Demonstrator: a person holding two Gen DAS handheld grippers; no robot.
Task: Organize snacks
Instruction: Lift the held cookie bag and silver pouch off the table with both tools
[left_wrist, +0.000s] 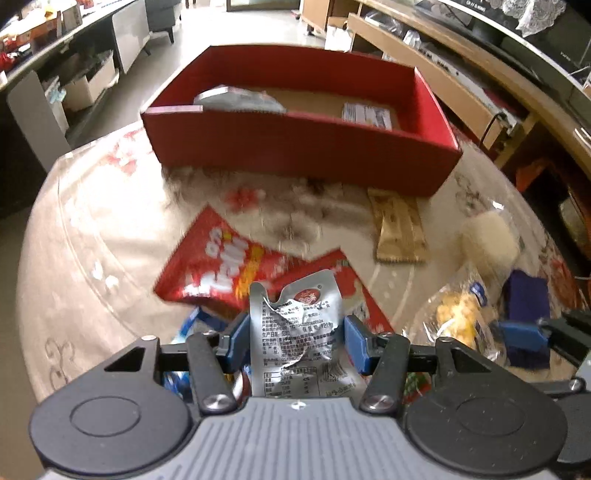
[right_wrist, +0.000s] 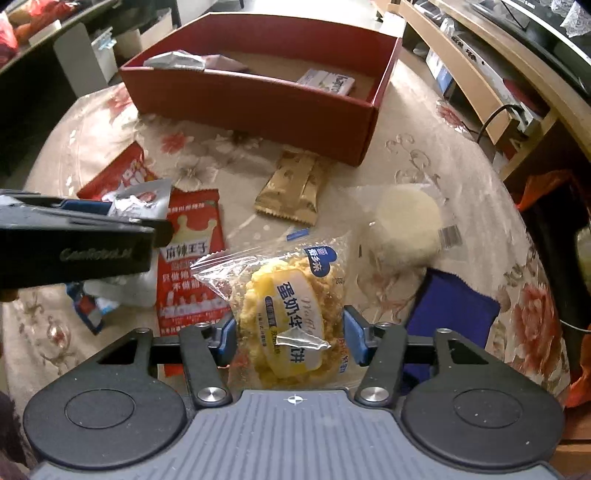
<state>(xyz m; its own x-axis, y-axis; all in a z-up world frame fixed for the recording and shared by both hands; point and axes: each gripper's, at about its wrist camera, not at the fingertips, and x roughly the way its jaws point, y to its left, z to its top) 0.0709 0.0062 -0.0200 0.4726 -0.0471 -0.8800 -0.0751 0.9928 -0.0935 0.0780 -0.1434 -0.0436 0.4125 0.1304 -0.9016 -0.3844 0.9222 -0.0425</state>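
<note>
My left gripper (left_wrist: 295, 339) is shut on a crumpled silver snack packet (left_wrist: 295, 328) and holds it above the table, in front of the red box (left_wrist: 295, 147). In the right wrist view the left gripper (right_wrist: 122, 210) shows at the left with the silver packet (right_wrist: 144, 199). My right gripper (right_wrist: 290, 339) is shut on a clear bag with a yellow waffle cake (right_wrist: 291, 306). The red box (right_wrist: 258, 107) holds a silver packet (right_wrist: 173, 61) and a white packet (right_wrist: 327, 83).
On the flowered tablecloth lie red snack bags (left_wrist: 218, 266) (right_wrist: 190, 258), a gold wrapped bar (right_wrist: 291, 188), a round white cake in clear wrap (right_wrist: 406, 225) and a blue packet (right_wrist: 450, 310). Wooden shelves (right_wrist: 480, 74) stand beyond the table at the right.
</note>
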